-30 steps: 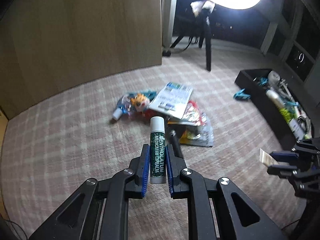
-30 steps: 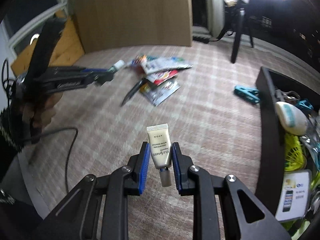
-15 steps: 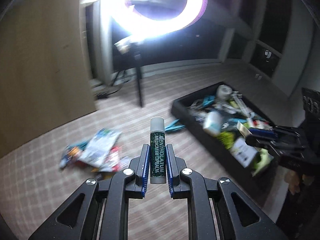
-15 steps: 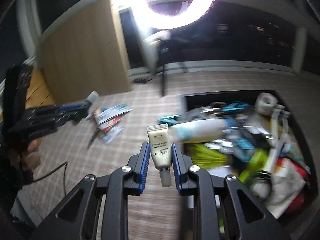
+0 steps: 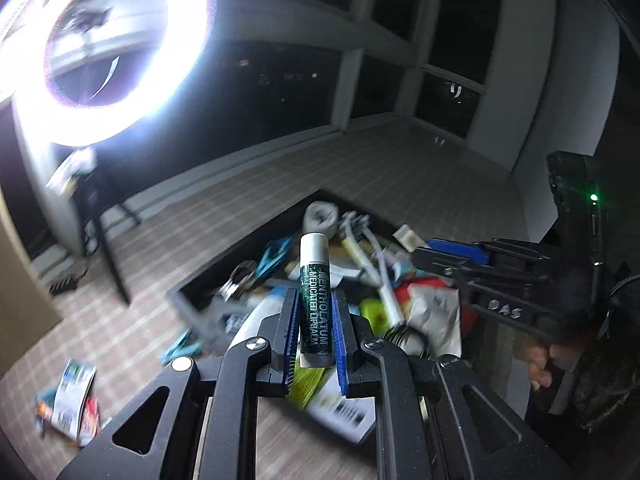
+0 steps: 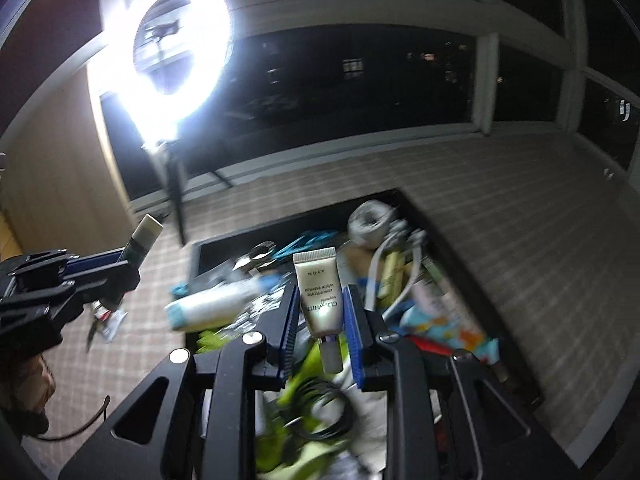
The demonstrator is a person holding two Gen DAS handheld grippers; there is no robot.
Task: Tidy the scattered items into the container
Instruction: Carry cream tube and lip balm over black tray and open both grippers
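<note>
At center frame, the left tool [image 5: 313, 322] clenches a lip balm [image 5: 314, 295]; the right tool [image 6: 322, 320] clenches a cream tube [image 6: 321, 292] above the bin [image 6: 460, 248].

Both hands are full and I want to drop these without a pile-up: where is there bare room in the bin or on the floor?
The bin is crowded nearly wall to wall; only its near-left corner shows dark bare bottom. The carpet past its right wall is bare to the windows. Left of the bin, packets and a teal clip lie on the carpet.
</note>
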